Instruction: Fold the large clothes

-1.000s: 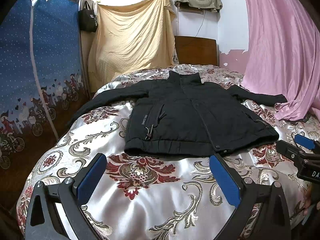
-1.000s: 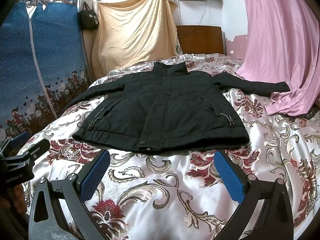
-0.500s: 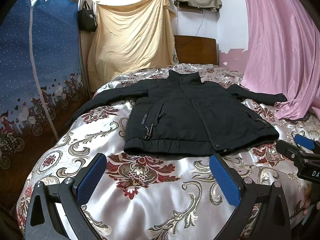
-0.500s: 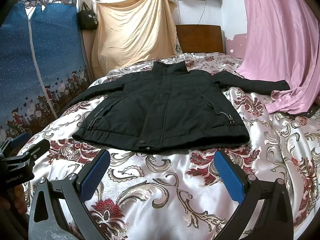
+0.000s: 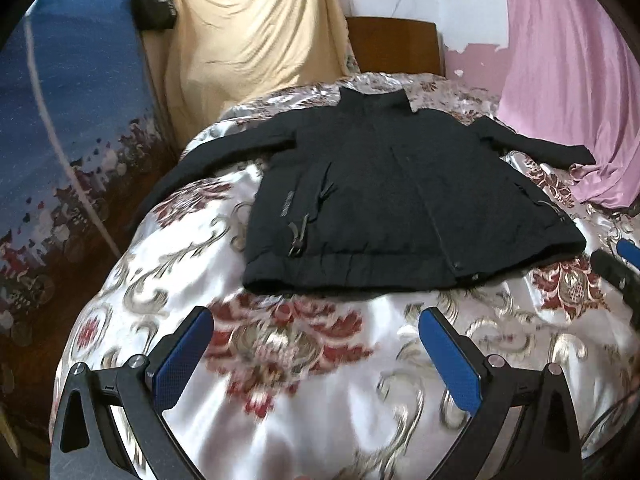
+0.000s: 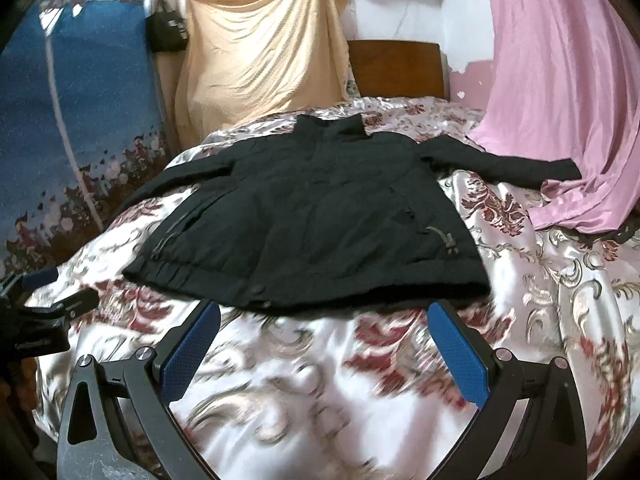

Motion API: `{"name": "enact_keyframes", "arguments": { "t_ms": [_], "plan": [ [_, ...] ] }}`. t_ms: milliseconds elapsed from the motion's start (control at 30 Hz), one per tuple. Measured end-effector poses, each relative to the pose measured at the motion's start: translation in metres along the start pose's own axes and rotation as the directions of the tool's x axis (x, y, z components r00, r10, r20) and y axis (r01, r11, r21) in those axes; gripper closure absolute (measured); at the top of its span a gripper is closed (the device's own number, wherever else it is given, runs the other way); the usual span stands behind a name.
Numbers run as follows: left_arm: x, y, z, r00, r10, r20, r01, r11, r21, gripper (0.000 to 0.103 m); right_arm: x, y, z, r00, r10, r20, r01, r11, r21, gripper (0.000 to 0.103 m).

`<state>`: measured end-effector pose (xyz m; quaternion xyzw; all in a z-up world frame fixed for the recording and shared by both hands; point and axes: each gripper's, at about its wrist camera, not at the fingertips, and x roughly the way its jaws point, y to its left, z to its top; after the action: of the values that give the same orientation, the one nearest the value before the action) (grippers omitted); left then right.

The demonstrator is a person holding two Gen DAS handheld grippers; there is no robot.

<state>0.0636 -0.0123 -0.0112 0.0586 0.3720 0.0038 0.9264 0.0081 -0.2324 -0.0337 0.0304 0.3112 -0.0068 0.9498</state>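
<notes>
We hold the left gripper [image 5: 316, 354] and the right gripper [image 6: 324, 344] above the near edge of the bed [image 5: 320, 400], each with its blue-padded jaws spread wide and nothing between them. The black jacket [image 5: 400, 208] lies flat, front up and closed, across the middle of the bed, collar toward the wooden headboard [image 5: 396, 46] and hem toward us; the right gripper's fingertips [image 6: 202, 320] reach just short of the hem. One sleeve runs out to the bed's left edge, the other to the right edge, where its cuff touches the pink curtain [image 5: 568, 80] that drapes onto the bedspread (the cloth appears to lie against the cuff end). A blue patterned wardrobe [image 5: 68, 140] stands along the left side of the bed, with a yellow cloth [image 5: 256, 32] and a black bag [image 5: 154, 8] hanging behind it. Nothing lies on the jacket itself. Both views are motion-blurred near the bottom.
</notes>
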Motion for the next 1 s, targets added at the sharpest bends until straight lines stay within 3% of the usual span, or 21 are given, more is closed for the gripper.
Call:
{"name": "enact_keyframes", "arguments": {
  "t_ms": [267, 500, 600, 667, 733, 800, 867, 1000],
  "plan": [
    [0.050, -0.038, 0.075, 0.990, -0.121, -0.069, 0.125, 0.990, 0.065, 0.000, 0.047, -0.104, 0.053, 1.000, 0.015, -0.023, -0.010, 0.980, 0.199, 0.001],
    [0.132, -0.114, 0.154, 0.981, -0.168, -0.099, 0.182, 0.971, 0.155, 0.000, 0.117, -0.200, 0.116, 0.987, -0.119, -0.111, 0.143, 0.960, 0.241, 0.001],
    [0.170, -0.150, 0.187, 0.981, -0.177, -0.084, 0.190, 0.963, 0.192, 0.000, 0.151, -0.236, 0.146, 0.954, -0.275, -0.118, 0.291, 0.946, 0.145, 0.001],
    [0.195, -0.172, 0.208, 0.980, -0.184, -0.072, 0.195, 0.959, 0.205, 0.000, 0.176, -0.261, 0.163, 0.908, -0.395, -0.137, 0.407, 0.911, 0.073, 0.001],
    [0.220, -0.193, 0.227, 0.981, -0.186, -0.053, 0.193, 0.958, 0.214, 0.000, 0.194, -0.294, 0.179, 0.874, -0.465, -0.142, 0.477, 0.877, 0.065, 0.001],
    [0.247, -0.215, 0.246, 0.983, -0.183, -0.034, 0.186, 0.959, 0.212, 0.000, 0.207, -0.328, 0.191, 0.880, -0.455, -0.140, 0.471, 0.872, 0.129, 0.001],
    [0.270, -0.228, 0.262, 0.982, -0.186, -0.029, 0.188, 0.963, 0.194, 0.000, 0.216, -0.365, 0.201, 0.904, -0.405, -0.139, 0.427, 0.869, 0.251, 0.001],
    [0.314, -0.252, 0.286, 0.979, -0.202, -0.007, 0.202, 0.971, 0.129, 0.000, 0.242, -0.423, 0.204, 0.933, -0.332, -0.140, 0.359, 0.816, 0.452, 0.001]
  ]
}}
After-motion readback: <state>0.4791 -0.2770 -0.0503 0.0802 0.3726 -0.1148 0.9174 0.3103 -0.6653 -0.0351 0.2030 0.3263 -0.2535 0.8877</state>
